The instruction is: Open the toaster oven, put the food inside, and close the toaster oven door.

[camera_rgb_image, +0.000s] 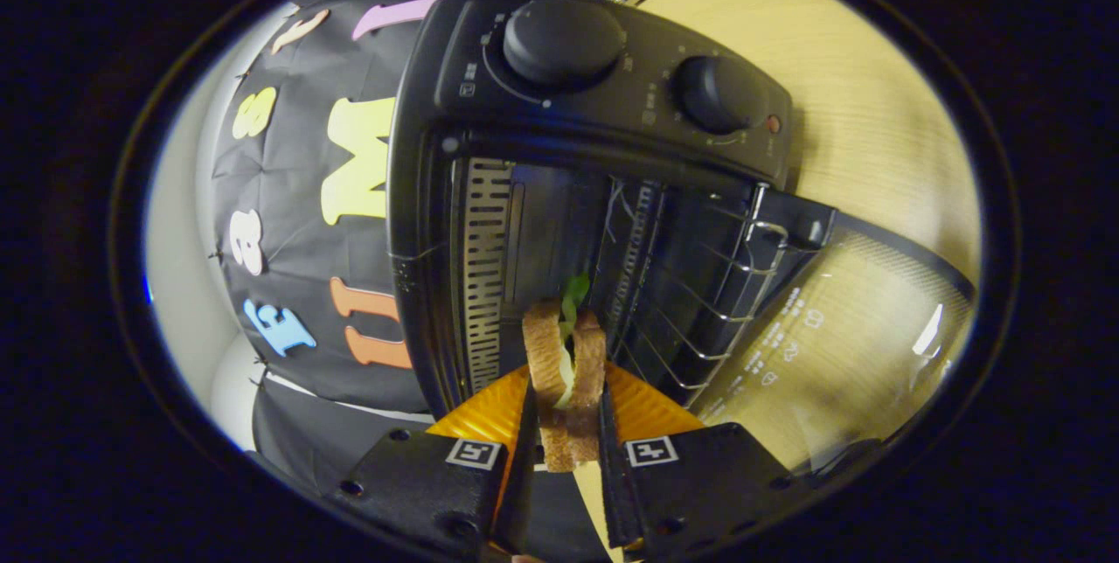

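Sandwich [566, 388] sits clamped between my two fingers [528, 449], both pressing on its bread slices, with a green leaf sticking out at its far end. I hold it just in front of the oven [489, 108], which the view shows turned on its side.

Going from left to right: first comes the slotted inner wall [486, 274] of the oven, then the dark cavity, where the sandwich points. Next is the wire rack [699, 301], and after it the glass door [839, 327], which is fully open and lies over the wooden table [874, 91]. Two knobs [564, 40] are on the control panel beyond the cavity. An orange ridged surface [642, 410] is under the sandwich, just beside my claw [566, 454].

I judge that the opening step is done and I am now at the step of putting the food inside. The next move asks me to carry the sandwich forward over the rack, keep it clear of the oven walls, set it down flat, and only then part my fingers. Closing the door is not yet done.
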Demonstrator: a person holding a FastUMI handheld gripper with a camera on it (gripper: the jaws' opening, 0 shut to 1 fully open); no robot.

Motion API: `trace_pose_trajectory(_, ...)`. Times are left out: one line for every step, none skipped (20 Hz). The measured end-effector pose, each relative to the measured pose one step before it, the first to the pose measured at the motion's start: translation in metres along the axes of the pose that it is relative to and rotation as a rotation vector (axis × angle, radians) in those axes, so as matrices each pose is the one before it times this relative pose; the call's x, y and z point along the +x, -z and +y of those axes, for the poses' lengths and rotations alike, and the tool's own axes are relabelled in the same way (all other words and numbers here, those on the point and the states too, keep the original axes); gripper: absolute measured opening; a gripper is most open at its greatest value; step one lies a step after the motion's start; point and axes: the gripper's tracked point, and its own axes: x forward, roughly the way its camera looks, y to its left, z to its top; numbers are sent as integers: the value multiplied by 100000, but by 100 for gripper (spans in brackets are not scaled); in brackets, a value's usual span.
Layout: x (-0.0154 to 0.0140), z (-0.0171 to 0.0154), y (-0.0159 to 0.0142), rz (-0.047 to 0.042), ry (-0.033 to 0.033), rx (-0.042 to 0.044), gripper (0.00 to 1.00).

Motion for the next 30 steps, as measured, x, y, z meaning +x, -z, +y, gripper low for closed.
trace_pose_trajectory(622, 74, -141, -223, 973, 34, 41)
trace_pose_trajectory(592, -844, 94, 1248, 5977, -1040, 44)
trace_pose_trajectory(277, -306, 158, 690, 1812, -1132, 47)
trace_pose_trajectory(213, -99, 321, 1448, 2010, -1766, 48)
trace_pose_trajectory(32, 22, 99, 239, 1430, -1293, 52)
trace_pose_trajectory(-194, 99, 149, 590, 1404, -2806, 56)
trace_pose_trajectory(-231, 360, -172, -940, -432, -2411, 60)
trace_pose_trajectory(-268, 6, 180, 1116, 1750, -2299, 64)
trace_pose_trajectory(-269, -1, 61, 738, 932, -1988, 68)
trace_pose_trajectory(-230, -189, -57, 505, 2278, -1740, 68)
trace_pose_trajectory(-251, -485, -2, 647, 2404, -1498, 69)
trace_pose_trajectory(-389, -273, -26, 120, 1524, -1082, 70)
trace_pose_trajectory(-265, -241, -171, -321, 1896, -1553, 71)
trace_pose_trajectory(-242, 283, -195, -662, 124, -2147, 71)
trace_pose_trajectory(-48, -36, -77, 487, 1804, -3532, 75)
trace_pose_trajectory(-237, -101, 272, 1438, 1761, -2039, 80)
trace_pose_trajectory(-307, -93, 180, 1554, 995, 511, 84)
trace_pose_trajectory(-273, -53, 294, 1828, 569, 1197, 84)
trace_pose_trajectory(-335, -212, 217, 1367, 716, 953, 86)
trace_pose_trajectory(-546, -459, 334, 1528, 2986, -854, 87)
trace_pose_trajectory(-341, -204, 244, 839, 1068, -2181, 92)
trace_pose_trajectory(-522, 56, 94, 623, 1085, -1608, 94)
trace_pose_trajectory(-410, -72, -33, 347, 554, -1756, 94)
trace_pose_trajectory(-578, -107, 61, 363, 1495, -1893, 94)
trace_pose_trajectory(-772, 75, -4, -36, 508, -2751, 93)
trace_pose_trajectory(-743, 88, 231, 521, 993, -4117, 94)
trace_pose_trajectory(-884, -101, 273, 282, 1379, -5197, 93)
trace_pose_trajectory(-983, 88, 304, 475, 1427, -6067, 94)
trace_pose_trajectory(-1077, 126, 316, 121, 933, -6029, 94)
trace_pose_trajectory(-874, 132, 517, 216, 1329, -6280, 95)
